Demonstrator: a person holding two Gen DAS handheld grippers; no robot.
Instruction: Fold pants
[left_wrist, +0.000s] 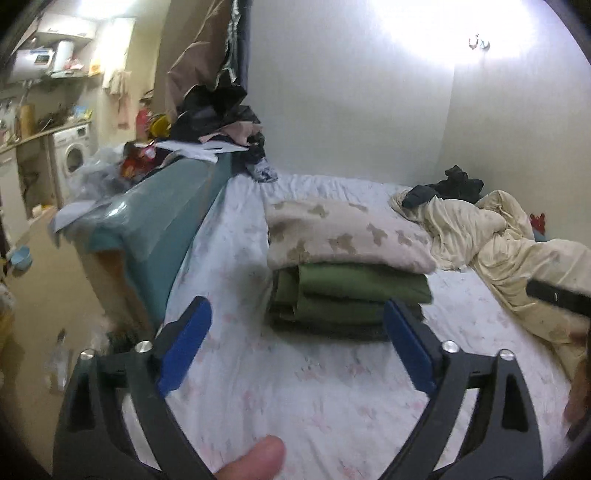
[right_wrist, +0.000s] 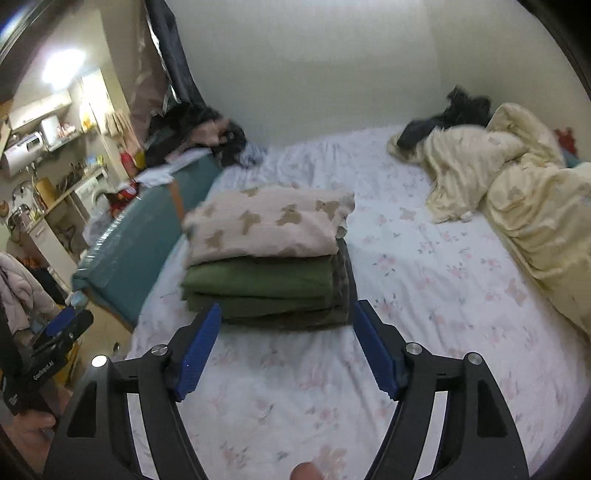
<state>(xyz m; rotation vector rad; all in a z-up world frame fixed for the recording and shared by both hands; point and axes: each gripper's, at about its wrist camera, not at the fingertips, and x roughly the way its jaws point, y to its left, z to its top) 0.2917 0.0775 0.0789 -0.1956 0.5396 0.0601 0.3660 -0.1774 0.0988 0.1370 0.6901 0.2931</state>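
Note:
A stack of folded clothes lies on the bed: beige patterned pants (left_wrist: 343, 236) (right_wrist: 269, 221) on top, green folded pants (left_wrist: 354, 291) (right_wrist: 262, 284) under them, a dark grey piece at the bottom. My left gripper (left_wrist: 297, 317) is open and empty, just in front of the stack and above the sheet. My right gripper (right_wrist: 286, 319) is open and empty, its tips at the stack's near edge. The left gripper also shows in the right wrist view (right_wrist: 62, 325) at the far left.
The bed has a white floral sheet (left_wrist: 303, 391) (right_wrist: 424, 273). A crumpled cream duvet (left_wrist: 517, 243) (right_wrist: 517, 192) with dark clothes lies at the right. A teal footboard (left_wrist: 162, 221) (right_wrist: 140, 236) piled with clutter runs along the left. A washing machine (left_wrist: 72, 157) stands beyond.

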